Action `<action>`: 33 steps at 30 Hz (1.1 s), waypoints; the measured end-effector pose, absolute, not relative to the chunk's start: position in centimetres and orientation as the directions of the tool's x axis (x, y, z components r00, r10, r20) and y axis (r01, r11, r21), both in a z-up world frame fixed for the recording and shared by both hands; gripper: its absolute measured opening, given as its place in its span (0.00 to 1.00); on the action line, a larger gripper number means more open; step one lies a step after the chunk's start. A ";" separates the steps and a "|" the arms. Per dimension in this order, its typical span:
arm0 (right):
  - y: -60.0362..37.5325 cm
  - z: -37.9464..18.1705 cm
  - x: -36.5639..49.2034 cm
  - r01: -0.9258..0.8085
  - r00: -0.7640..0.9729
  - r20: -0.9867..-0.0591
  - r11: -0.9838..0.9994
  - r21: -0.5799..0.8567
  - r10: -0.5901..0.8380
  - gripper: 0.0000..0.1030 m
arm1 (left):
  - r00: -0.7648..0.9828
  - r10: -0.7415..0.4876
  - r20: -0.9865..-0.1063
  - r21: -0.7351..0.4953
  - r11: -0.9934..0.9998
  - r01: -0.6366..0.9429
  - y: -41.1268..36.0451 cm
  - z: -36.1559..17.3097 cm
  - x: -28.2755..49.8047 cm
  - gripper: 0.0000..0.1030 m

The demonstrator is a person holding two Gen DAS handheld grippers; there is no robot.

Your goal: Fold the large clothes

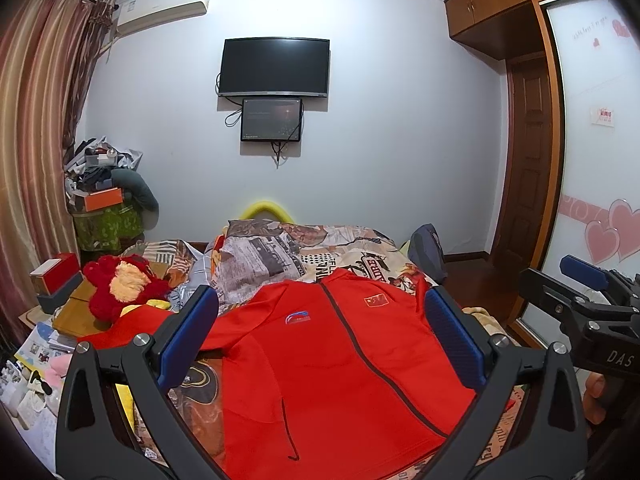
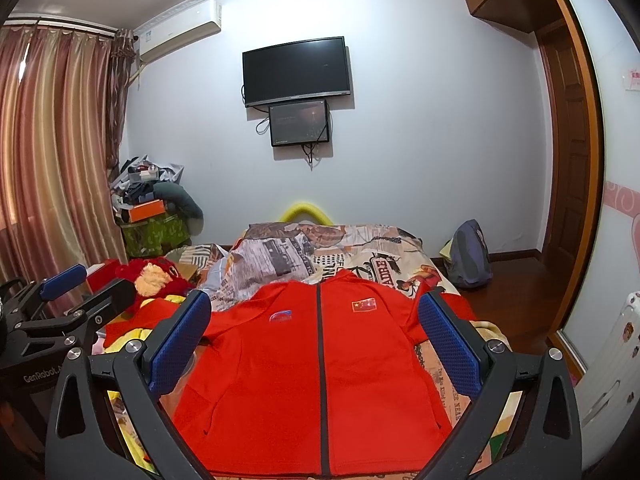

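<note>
A red zip-up jacket (image 1: 320, 360) lies spread flat, front side up, on the bed, with a dark zipper down the middle, a flag patch and a logo on the chest. It also shows in the right wrist view (image 2: 316, 364). My left gripper (image 1: 320, 332) is open and empty, held above the jacket's body. My right gripper (image 2: 316, 332) is open and empty, held above the jacket too. The right gripper shows at the right edge of the left wrist view (image 1: 580, 292), and the left gripper at the left edge of the right wrist view (image 2: 68, 292).
The bed (image 1: 360, 248) has a printed newspaper-pattern cover and a bunched quilt (image 1: 256, 264) behind the jacket. A red plush toy (image 1: 120, 284) lies at the left. A bedside table with boxes (image 1: 56, 280) and a cluttered pile (image 1: 104, 192) stand left. A backpack (image 2: 472, 252) sits right.
</note>
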State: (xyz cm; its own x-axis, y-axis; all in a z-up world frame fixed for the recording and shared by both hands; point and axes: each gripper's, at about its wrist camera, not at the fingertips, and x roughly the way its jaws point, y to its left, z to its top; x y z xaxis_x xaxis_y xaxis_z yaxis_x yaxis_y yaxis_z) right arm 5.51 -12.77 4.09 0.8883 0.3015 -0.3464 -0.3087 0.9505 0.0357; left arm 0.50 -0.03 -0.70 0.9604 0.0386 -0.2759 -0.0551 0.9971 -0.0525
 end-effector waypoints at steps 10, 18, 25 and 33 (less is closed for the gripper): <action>-12.8 4.1 5.5 -0.308 0.888 -0.348 0.951 0.036 0.301 1.00 | 0.958 0.045 -0.282 -0.048 0.997 -0.061 -0.1 -0.7 0.6 1.00; -12.9 3.8 5.4 -0.306 0.887 -0.351 0.951 0.034 0.298 1.00 | 0.956 0.044 -0.291 -0.050 0.997 -0.061 -0.1 -0.8 0.9 1.00; -13.0 3.5 5.4 -0.301 0.888 -0.354 0.953 0.033 0.293 1.00 | 0.955 0.039 -0.295 -0.054 0.997 -0.057 -0.1 -0.8 1.2 1.00; -13.1 3.5 5.5 -0.300 0.887 -0.357 0.953 0.034 0.292 1.00 | 0.954 0.039 -0.297 -0.054 0.997 -0.058 -0.1 -0.9 1.3 1.00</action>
State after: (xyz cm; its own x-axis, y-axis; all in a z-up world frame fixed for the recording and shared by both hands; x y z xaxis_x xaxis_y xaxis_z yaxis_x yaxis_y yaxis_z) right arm 5.54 -13.08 3.54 0.8870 0.2923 -0.3575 -0.3004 0.9532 0.0340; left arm 1.32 -0.10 -0.86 0.9540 0.0392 -0.2974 -0.0577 0.9969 -0.0536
